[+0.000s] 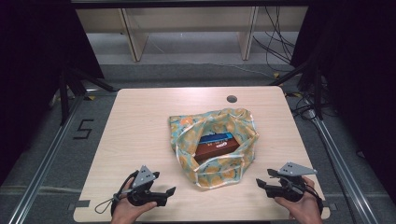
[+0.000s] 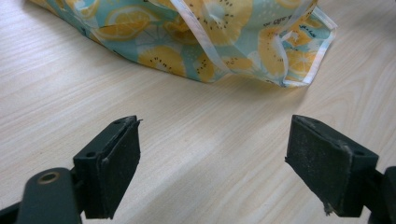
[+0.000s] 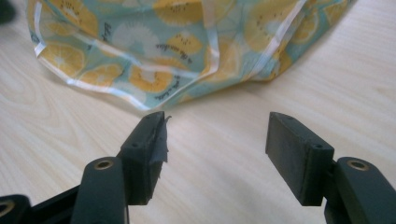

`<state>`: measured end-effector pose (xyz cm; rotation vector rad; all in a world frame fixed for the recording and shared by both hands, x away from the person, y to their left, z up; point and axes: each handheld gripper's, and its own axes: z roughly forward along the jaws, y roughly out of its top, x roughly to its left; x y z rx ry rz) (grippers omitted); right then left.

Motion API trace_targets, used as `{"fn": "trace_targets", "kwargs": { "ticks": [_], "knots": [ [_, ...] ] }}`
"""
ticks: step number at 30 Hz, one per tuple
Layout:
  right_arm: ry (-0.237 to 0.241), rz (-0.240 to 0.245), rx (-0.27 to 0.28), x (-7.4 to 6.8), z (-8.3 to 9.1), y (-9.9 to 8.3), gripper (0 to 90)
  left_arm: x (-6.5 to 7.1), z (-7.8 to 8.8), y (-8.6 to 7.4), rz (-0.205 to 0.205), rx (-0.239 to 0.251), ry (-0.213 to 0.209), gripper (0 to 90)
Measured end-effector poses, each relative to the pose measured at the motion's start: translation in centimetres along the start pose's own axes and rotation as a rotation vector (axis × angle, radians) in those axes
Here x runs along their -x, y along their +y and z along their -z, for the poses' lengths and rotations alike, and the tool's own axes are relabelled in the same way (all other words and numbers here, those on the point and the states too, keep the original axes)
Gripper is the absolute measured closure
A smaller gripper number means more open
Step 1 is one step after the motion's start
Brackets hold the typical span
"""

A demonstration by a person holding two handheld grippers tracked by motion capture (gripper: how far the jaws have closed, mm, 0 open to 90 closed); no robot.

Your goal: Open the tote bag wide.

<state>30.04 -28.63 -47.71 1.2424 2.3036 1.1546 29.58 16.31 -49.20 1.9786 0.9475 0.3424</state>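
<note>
Table (image 1: 140,121): pale wood, cable hole (image 1: 232,99) at far edge.
Floor (image 1: 42,144): grey, marked "5".
Bag (image 1: 212,144): fruit-print, centre.
Left gripper (image 1: 169,192): released, empty.
Right gripper (image 1: 261,183): released, empty.

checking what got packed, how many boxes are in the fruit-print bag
1: a brown and blue box lies in the open mouth of the bag at mid-table. More could be hidden under the fabric.

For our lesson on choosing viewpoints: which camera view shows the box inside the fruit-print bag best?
The high view: it looks down into the open bag, showing the brown and blue box. The left and right gripper views show just the bag's printed outside, which hides the box.
</note>
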Motion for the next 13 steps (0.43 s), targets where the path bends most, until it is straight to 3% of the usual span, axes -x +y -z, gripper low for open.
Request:
{"fn": "trace_targets", "kwargs": {
  "ticks": [1, 3, 4, 6, 7, 8, 10, 12, 13],
  "knots": [
    [-0.002, 0.015, 0.002, 0.06, -0.11, -0.17, 38.8, -0.09, 0.04, 0.02, -0.008, -0.011, 0.002, 16.9],
    [0.003, 0.037, -0.014, 0.25, -0.29, -0.50, 38.5, 0.03, -0.12, -0.05, 0.024, -0.004, 0.004, 16.9],
    [0.006, 0.016, -0.019, 0.09, -0.46, -0.69, 38.1, 0.04, -0.19, -0.09, 0.029, 0.002, 0.003, 16.9],
    [0.010, 0.039, -0.026, 0.33, -0.66, -0.73, 37.7, -0.04, -0.20, -0.13, 0.026, -0.004, 0.007, 16.9],
    [0.003, 0.007, -0.041, 0.11, -0.60, -0.79, 37.6, -0.24, -0.09, -0.09, -0.001, -0.021, 0.008, 16.9],
    [0.003, 0.020, -0.044, 0.22, -0.67, -0.79, 37.4, -0.30, -0.17, -0.09, -0.006, -0.016, 0.008, 16.9],
    [-0.001, 0.020, -0.046, 0.27, -0.72, -0.85, 37.4, -0.22, -0.41, -0.23, 0.032, -0.010, 0.016, 16.9],
    [0.005, 0.017, -0.041, 0.39, -0.74, -0.87, 37.3, -0.40, -0.37, -0.19, 0.018, -0.023, 0.020, 16.9],
    [0.009, 0.034, -0.033, 0.59, -0.83, -0.86, 37.3, -0.40, -0.39, -0.23, 0.030, -0.018, 0.019, 16.8]
  ]
}}
